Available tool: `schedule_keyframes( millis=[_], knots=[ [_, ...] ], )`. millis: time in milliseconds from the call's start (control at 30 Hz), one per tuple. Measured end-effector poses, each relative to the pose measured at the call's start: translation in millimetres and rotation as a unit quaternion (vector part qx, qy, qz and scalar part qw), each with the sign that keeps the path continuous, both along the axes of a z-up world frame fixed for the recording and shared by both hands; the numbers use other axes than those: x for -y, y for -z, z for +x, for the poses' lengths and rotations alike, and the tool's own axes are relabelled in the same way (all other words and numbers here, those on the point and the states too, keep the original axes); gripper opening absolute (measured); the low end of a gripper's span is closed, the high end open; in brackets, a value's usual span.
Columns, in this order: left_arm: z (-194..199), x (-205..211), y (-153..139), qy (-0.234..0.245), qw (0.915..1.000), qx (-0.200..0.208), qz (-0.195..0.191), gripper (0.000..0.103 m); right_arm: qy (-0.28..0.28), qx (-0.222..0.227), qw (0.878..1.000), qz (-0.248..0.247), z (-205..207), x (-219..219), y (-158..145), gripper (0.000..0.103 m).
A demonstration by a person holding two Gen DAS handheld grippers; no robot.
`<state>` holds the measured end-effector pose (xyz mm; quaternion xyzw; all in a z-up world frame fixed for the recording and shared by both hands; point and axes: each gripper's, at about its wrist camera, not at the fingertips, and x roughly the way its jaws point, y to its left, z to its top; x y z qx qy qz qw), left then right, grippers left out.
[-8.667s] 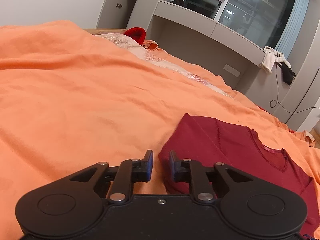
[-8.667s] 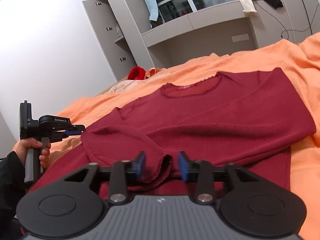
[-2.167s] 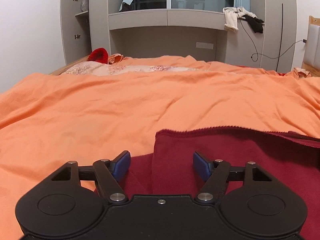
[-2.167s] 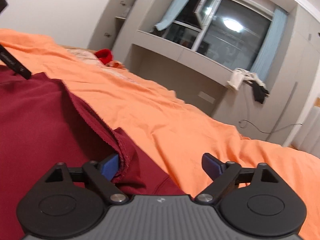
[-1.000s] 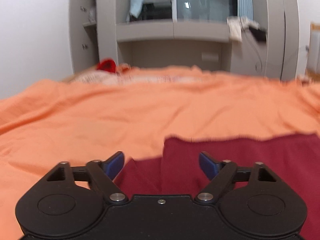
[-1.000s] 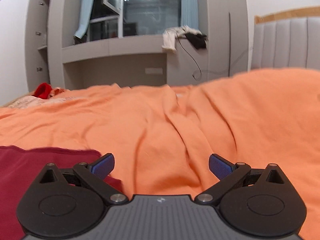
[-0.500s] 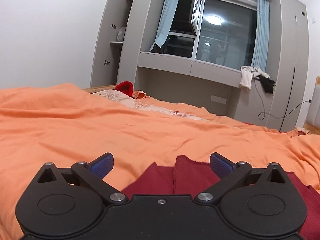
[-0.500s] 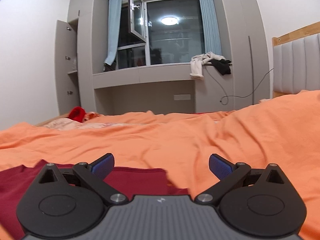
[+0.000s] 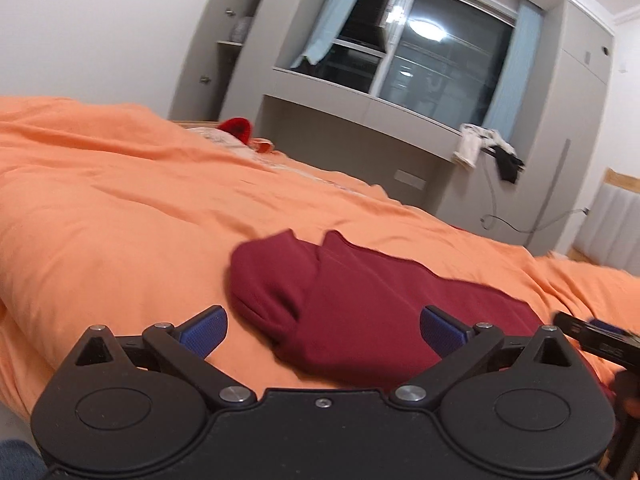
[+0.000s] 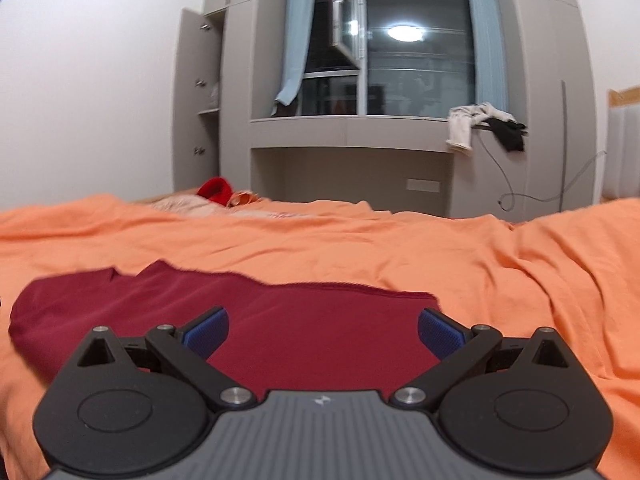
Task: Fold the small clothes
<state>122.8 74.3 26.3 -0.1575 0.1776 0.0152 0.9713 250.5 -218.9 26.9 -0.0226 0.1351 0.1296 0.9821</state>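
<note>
Where I stand: at the near edge of a bed, both tongs held low above it.
Surface: an orange bedspread (image 10: 400, 248) covers the whole bed, rumpled in soft ridges, higher toward the right.
Room: white walls, a grey built-in cabinet (image 10: 352, 136) with a recess below a dark window (image 10: 412, 56); a ceiling lamp is mirrored in the glass.
Curtains: two, pale blue, one at each side of the window.
Task's thing: one dark red shirt (image 10: 280, 320) lies folded flat on the bedspread, its rounded folded end (image 9: 260, 276) to the left, its far edge frayed.
Left tongs (image 9: 323, 330): spread wide, nothing between the blue pads; the shirt's folded end lies just ahead.
Right tongs (image 10: 322, 328): spread wide, hovering over the middle of the shirt, pinching nothing.
Other cloth on the bed: one bright red item (image 10: 215, 190) at the far end, beside a pale patterned piece.
On the window ledge: one whitish garment (image 10: 464, 124) and one black garment (image 10: 510, 132), draped together.
Open shelf at left: something pale sits in it, too blurred to name.
Cable: one, looping down the cabinet at the right.
</note>
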Motion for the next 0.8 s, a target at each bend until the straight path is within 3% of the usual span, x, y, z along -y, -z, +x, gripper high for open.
schedule_keyframes(
  millis=[100, 200, 400, 600, 800],
  knots=[
    [-1.3, 2.7, 3.3, 0.031, 0.9994, -0.003, -0.015, 0.102, -0.013, 0.004, 1.0, -0.013, -2.4, -9.8, 2.2, 0.103],
    [5.3, 1.1, 9.4, 0.055, 0.9966, -0.025, -0.057, 0.102, -0.019, 0.009, 0.999, -0.026, -5.2, -14.7, 4.8, 0.103],
    [36.0, 4.4, 25.3, 0.088, 0.9845, -0.087, -0.125, 0.102, -0.023, 0.001, 0.999, -0.024, -1.9, -16.4, 6.9, 0.103],
    [74.5, 11.7, 28.9, 0.085, 0.9772, -0.124, -0.15, 0.102, -0.022, -0.012, 0.999, -0.019, 1.3, -17.5, 10.1, 0.103],
    [122.8, 15.1, 23.4, 0.063, 0.9779, -0.145, -0.136, 0.102, -0.026, -0.025, 0.999, -0.011, 4.4, -27.2, 13.4, 0.103]
  ],
)
